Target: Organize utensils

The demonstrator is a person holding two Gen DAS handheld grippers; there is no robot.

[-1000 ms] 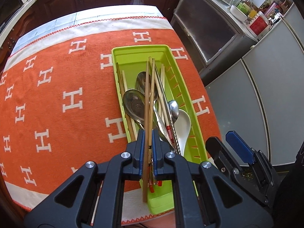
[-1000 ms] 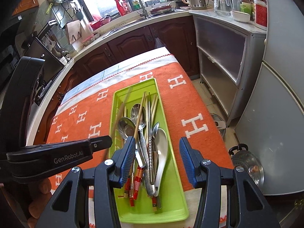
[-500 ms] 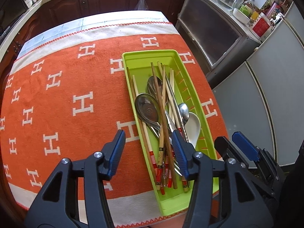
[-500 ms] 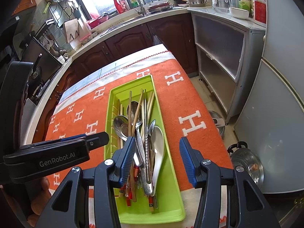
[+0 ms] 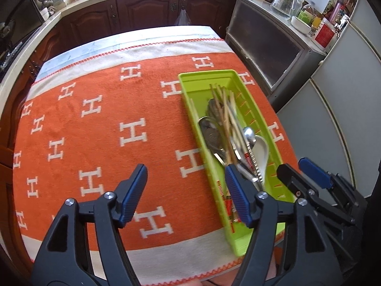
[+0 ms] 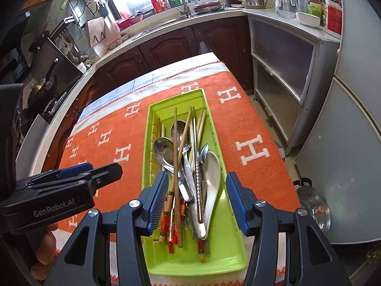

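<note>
Right wrist view shows your right gripper (image 6: pixel 195 200) hanging half open and empty right over the near end of the green tray (image 6: pixel 215 259), where chopsticks (image 6: pixel 176 157) and spoons (image 6: pixel 164 151) lie heaped, long axes running 12 to 6. Your left gripper (image 5: pixel 185 194), jaws just opened wide and empty, has the tray at its 2 o'clock, so the right is nearer. Handle ends overlap and are hard to separate.

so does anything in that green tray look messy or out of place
Yes. In the green tray the chopsticks lie crossed over the metal spoons rather than sorted, with a white spoon along the right side. Nothing has spilled onto the orange cloth, and nothing looks damaged.
</note>
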